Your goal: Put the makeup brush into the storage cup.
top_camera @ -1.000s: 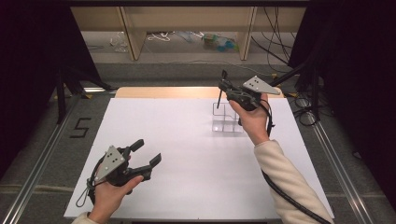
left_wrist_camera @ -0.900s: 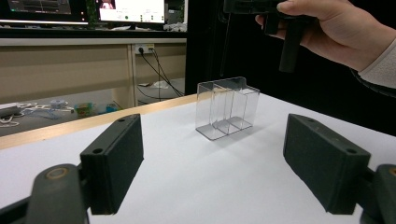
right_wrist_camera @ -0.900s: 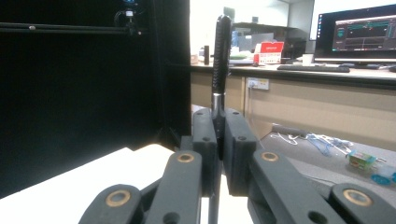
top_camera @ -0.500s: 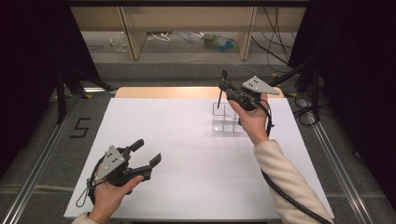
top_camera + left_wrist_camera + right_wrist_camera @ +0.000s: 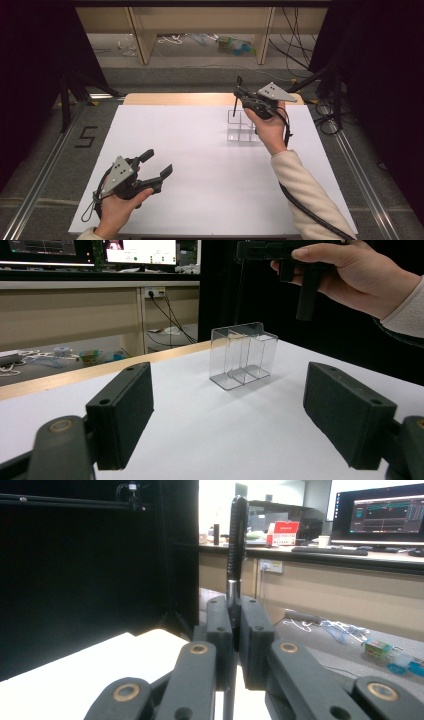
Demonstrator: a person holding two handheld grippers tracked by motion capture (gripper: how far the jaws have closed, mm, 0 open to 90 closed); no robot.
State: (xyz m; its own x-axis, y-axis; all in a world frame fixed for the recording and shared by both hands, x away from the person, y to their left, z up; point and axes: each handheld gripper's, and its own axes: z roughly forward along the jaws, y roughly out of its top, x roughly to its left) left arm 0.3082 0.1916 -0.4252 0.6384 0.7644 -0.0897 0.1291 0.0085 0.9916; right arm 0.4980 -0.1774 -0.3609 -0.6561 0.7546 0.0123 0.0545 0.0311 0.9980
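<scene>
**Pen pinched upright above the clear organiser**

A broad white rectangular surface [image 5: 200, 170] carries the work, with a strip of pale wood showing along its far edge. Near the far right corner of that surface stands a small clear plastic organiser box with upright dividers [image 5: 243, 126], open at the top; in the left gripper view the same box [image 5: 243, 356] sits well beyond the jaws, its compartments see-through down to the base

The right hand-held gripper [image 5: 238, 93], black with a grey three-cornered plate on top, is held in the air over the far side of the box, a cream sleeve and a black cable trailing back toward the near right corner. Its jaws are pressed together on a slim black pen with a ribbed grip and a metal band [image 5: 236, 545], which stands upright between the pads. In the high view the pen [image 5: 236, 97] hangs with its lower end just above the box's far left compartment; whether the tip touches the rim I cannot tell

The left hand-held gripper [image 5: 156, 164] rests low near the near left corner of the surface, well apart from the box. Its jaws stand wide apart with nothing between them, the two black pads [image 5: 122, 412] aimed toward the box
</scene>
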